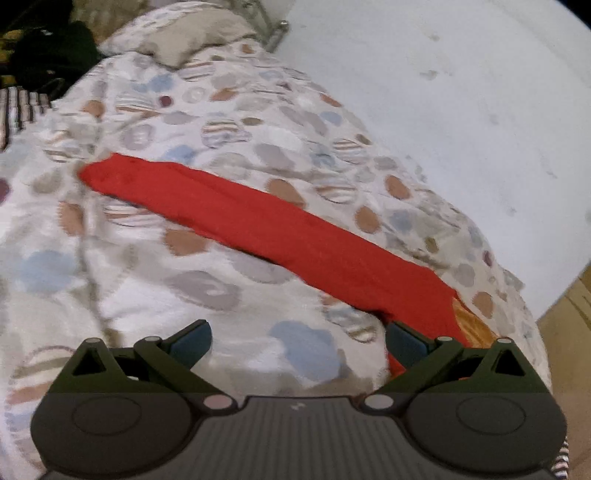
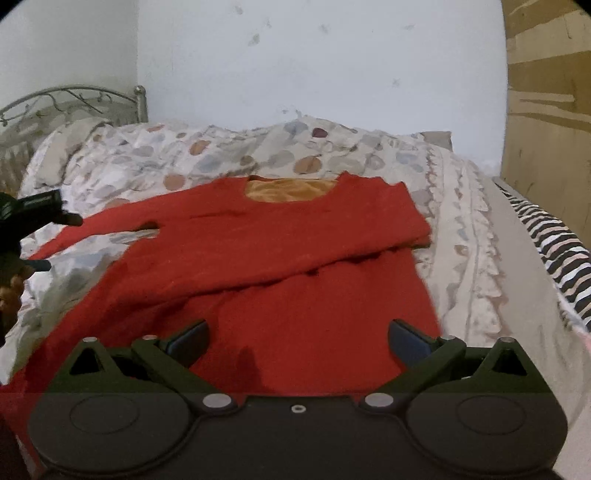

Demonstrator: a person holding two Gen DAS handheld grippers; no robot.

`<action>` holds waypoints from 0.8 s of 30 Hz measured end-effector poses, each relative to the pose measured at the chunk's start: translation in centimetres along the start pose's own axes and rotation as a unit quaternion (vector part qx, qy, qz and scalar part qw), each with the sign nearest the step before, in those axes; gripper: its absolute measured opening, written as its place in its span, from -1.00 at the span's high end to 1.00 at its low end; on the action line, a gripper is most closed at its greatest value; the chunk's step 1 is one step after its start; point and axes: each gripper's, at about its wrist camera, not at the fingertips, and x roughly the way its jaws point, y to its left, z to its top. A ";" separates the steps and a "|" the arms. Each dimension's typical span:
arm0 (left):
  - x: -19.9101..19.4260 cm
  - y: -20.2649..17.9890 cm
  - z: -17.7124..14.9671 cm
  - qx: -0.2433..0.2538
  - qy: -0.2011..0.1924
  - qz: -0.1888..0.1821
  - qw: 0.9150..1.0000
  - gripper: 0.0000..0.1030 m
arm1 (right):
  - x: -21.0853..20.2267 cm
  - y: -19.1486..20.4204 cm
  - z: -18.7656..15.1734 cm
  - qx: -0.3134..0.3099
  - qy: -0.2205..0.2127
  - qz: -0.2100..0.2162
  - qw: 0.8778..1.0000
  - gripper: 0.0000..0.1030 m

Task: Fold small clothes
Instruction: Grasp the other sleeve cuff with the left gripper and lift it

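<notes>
Patterned duvet (image 2: 155, 155) bears red sweater (image 2: 295, 266) beneath gaping right tool (image 2: 298, 341).

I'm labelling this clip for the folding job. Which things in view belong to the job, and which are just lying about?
Part of the job:
- red long-sleeved top, one sleeve folded across its front, the other stretched out
- left claw, open
- right claw, open

Just lying about:
- patterned duvet underneath
- pillow
- metal headboard
- striped fabric
</notes>
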 end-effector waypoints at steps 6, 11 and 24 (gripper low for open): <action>-1.2 3.2 2.7 -0.041 0.015 0.029 0.999 -0.99 | 0.6 3.3 0.0 -0.045 -0.042 -0.068 0.996 -0.99; 0.5 5.4 6.5 -0.034 -0.001 0.077 0.996 -0.99 | 2.7 4.0 0.6 -0.037 -0.048 -0.056 0.997 -0.99; 10.8 11.2 10.3 -0.069 -0.011 0.139 0.988 -0.99 | 8.0 3.5 -0.8 -0.014 0.028 -0.037 0.999 -0.99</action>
